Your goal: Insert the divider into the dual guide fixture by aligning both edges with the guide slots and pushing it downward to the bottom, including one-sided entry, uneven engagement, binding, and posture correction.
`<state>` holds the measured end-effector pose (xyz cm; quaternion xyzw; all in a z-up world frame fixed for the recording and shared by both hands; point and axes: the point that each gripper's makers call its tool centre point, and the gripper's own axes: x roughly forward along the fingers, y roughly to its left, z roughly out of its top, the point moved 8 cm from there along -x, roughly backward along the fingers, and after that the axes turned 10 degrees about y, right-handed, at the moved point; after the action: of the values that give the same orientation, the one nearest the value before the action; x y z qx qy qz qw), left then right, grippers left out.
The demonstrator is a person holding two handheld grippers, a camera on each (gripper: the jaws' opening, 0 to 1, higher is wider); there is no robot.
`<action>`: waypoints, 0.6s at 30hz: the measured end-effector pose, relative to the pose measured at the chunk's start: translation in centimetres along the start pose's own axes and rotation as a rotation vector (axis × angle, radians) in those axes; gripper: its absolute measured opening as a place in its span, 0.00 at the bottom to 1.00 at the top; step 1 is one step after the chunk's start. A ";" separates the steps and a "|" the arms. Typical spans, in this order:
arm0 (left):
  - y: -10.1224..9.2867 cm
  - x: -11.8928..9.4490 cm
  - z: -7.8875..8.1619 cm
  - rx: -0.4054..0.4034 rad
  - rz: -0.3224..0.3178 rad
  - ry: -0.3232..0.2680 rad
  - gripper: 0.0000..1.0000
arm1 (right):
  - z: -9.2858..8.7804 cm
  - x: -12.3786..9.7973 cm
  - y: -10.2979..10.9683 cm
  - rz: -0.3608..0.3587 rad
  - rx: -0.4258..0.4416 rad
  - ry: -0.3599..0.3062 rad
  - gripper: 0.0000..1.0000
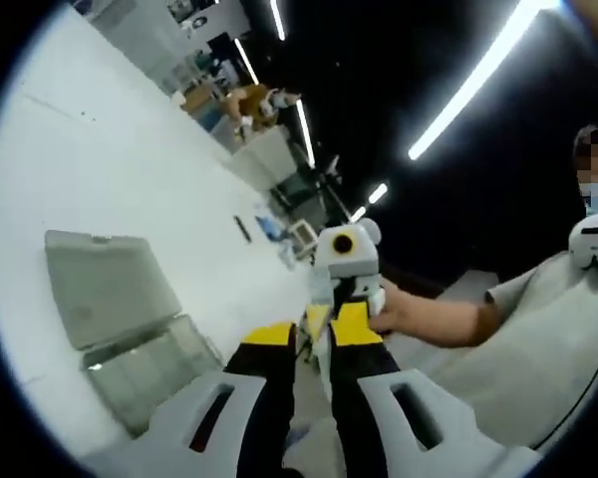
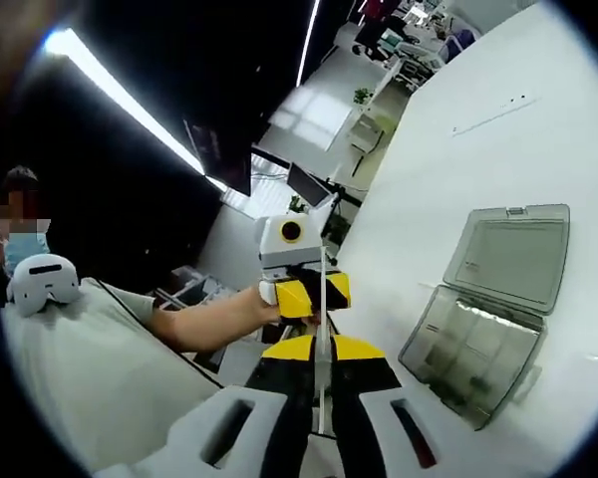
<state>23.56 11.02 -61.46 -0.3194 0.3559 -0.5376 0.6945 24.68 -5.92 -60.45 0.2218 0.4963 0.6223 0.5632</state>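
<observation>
Left gripper view: the left gripper [image 1: 314,337] rises from the bottom centre, its yellow-tipped black jaws nearly together on a thin, pale, see-through divider [image 1: 319,324] seen edge-on between them. Directly beyond, centre frame, the right gripper [image 1: 347,311] faces the camera, its own yellow tips closed on the far edge of the same sheet; a hand [image 1: 399,309] wraps its handle, with the forearm running off to the right. On the white table [image 1: 130,149], lower left of the frame, lies an open clear plastic case [image 1: 130,319]: grey lid flat at the back, compartmented tray nearer the jaws. It sits well apart from the divider, which is held up off the table. Right gripper view: the right gripper [image 2: 322,349] comes up from the bottom centre, jaws pinched on the divider [image 2: 324,329], which shows as a thin pale line running up between the yellow tips. Just past them, the left gripper [image 2: 314,294] holds the other end, jaws clamped, with a hand [image 2: 264,299] behind it at centre left. The case [image 2: 493,319] lies at the right of the frame on the table [image 2: 458,149], lid hinged back, tray toward the lower right. I cannot tell whether the tray's inner walls carry guide slots.
</observation>
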 end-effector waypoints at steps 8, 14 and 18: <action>0.5 0.3 0.1 0.141 0.125 0.020 0.20 | 0.2 -0.4 -1.1 -0.059 0.042 0.023 0.00; 0.6 0.4 -0.1 0.193 0.222 0.050 0.26 | 0.4 -0.4 -1.6 -0.101 0.054 0.075 0.00; 0.4 0.3 -0.3 0.258 0.305 0.067 0.29 | 0.7 -0.5 -2.0 -0.143 0.063 0.097 0.00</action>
<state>23.57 10.76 -61.98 -0.1523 0.3513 -0.4778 0.7906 26.34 -6.38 -61.77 0.1729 0.5568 0.5746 0.5744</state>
